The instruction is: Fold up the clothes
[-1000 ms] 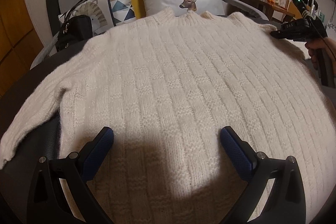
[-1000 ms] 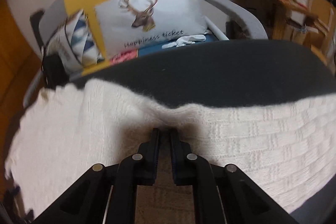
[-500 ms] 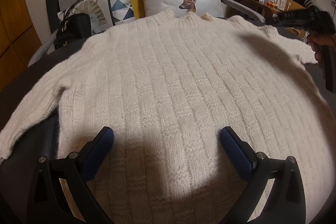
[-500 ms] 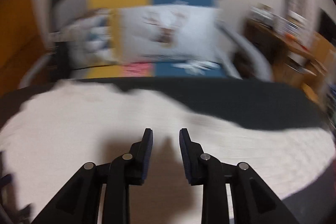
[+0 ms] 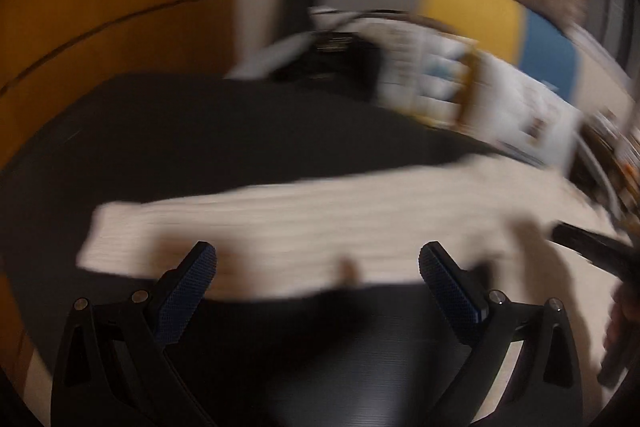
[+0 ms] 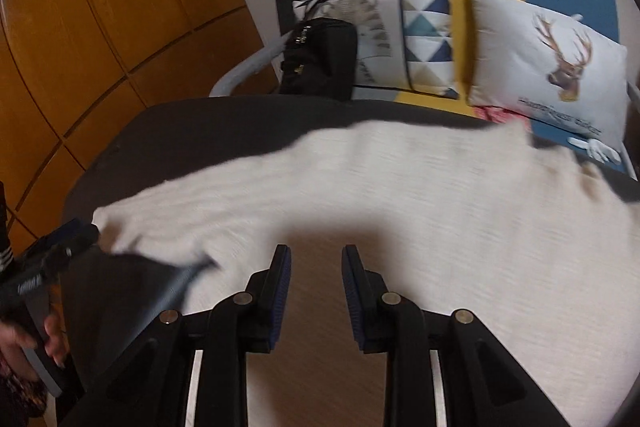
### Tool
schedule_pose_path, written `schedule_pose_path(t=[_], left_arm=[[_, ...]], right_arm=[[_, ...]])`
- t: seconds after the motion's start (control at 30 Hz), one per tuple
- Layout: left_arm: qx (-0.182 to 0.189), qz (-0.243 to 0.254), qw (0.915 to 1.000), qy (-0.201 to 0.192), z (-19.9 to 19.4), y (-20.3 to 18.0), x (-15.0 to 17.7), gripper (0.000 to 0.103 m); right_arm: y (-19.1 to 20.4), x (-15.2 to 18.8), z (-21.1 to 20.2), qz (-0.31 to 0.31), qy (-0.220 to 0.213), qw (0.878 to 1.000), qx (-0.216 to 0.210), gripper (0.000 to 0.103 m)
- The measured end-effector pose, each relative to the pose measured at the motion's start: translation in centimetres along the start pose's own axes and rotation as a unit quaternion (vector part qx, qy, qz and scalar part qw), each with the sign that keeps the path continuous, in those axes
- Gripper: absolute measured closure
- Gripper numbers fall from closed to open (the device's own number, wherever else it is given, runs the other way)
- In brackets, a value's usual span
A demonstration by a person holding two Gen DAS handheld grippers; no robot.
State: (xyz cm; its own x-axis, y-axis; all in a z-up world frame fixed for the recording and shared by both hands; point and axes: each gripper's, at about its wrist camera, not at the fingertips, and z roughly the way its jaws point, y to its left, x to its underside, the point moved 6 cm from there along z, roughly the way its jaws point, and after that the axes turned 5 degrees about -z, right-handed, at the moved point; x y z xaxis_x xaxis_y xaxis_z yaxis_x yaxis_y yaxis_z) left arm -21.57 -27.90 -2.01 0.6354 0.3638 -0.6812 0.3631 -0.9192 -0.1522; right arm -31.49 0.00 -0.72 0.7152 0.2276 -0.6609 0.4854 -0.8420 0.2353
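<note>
The cream sweater [image 6: 400, 195] lies flat on the dark surface [image 6: 208, 123], one sleeve stretched sideways for folding. Left tongs [image 5: 318, 263] spread wide and empty near that sleeve; right tongs [image 6: 316, 267] part-open, gripping nothing, above the body

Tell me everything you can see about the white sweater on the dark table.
The sweater is a cream-white knit that looks thick and soft, with faint ribbed rows, blurred here. It lies spread flat on the dark table, one sleeve stretched out sideways. Shadows fall on its near part. No gripper holds it: the right gripper stands open above it, empty.
</note>
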Motion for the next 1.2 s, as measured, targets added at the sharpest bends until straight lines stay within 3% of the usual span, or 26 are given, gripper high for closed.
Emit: schedule_pose_path(t=[0.13, 0.2, 0.3, 0.73, 0.8, 0.83, 0.87, 1.0, 1.2], left_arm=[[-0.021, -0.077, 0.9966, 0.021, 1.4, 7.9, -0.4, 0.000], [-0.024, -0.098, 0.9946, 0.024, 1.7, 10.0, 0.0, 0.000], [-0.030, -0.121, 0.9918, 0.026, 2.2, 12.6, 0.8, 0.000], [-0.085, -0.079, 0.9918, 0.053, 6.2, 13.1, 0.9, 0.002], [-0.082, -0.067, 0.9932, 0.048, 6.3, 12.6, 0.6, 0.025], [-0.071, -0.062, 0.9947, 0.041, 6.0, 12.3, 0.3, 0.064], [-0.059, -0.058, 0.9957, 0.041, 6.1, 11.9, 0.0, 0.084], [-0.057, -0.047, 0.9967, 0.032, 6.0, 11.2, 0.0, 0.088], [-0.061, -0.076, 0.9952, 0.012, 5.3, 13.0, 0.1, 0.091]], right_arm=[[2.0, -1.0, 3.0, -0.003, 0.007, 1.000, -0.005, 0.078], [2.4, -0.4, 5.1, -0.005, 0.033, 0.999, 0.015, 0.078], [2.8, 0.3, 5.9, -0.023, 0.014, 0.999, 0.040, 0.078], [3.6, 1.0, 6.3, -0.039, 0.009, 0.997, 0.060, 0.078], [3.6, 1.0, 6.3, -0.040, 0.008, 0.997, 0.060, 0.078], [3.6, 1.0, 6.3, -0.038, 0.007, 0.998, 0.058, 0.078], [3.5, 1.0, 6.3, -0.037, 0.007, 0.998, 0.056, 0.078], [3.4, 1.1, 6.3, -0.031, 0.005, 0.998, 0.050, 0.078], [3.3, 1.2, 6.4, -0.029, 0.004, 0.998, 0.047, 0.078]])
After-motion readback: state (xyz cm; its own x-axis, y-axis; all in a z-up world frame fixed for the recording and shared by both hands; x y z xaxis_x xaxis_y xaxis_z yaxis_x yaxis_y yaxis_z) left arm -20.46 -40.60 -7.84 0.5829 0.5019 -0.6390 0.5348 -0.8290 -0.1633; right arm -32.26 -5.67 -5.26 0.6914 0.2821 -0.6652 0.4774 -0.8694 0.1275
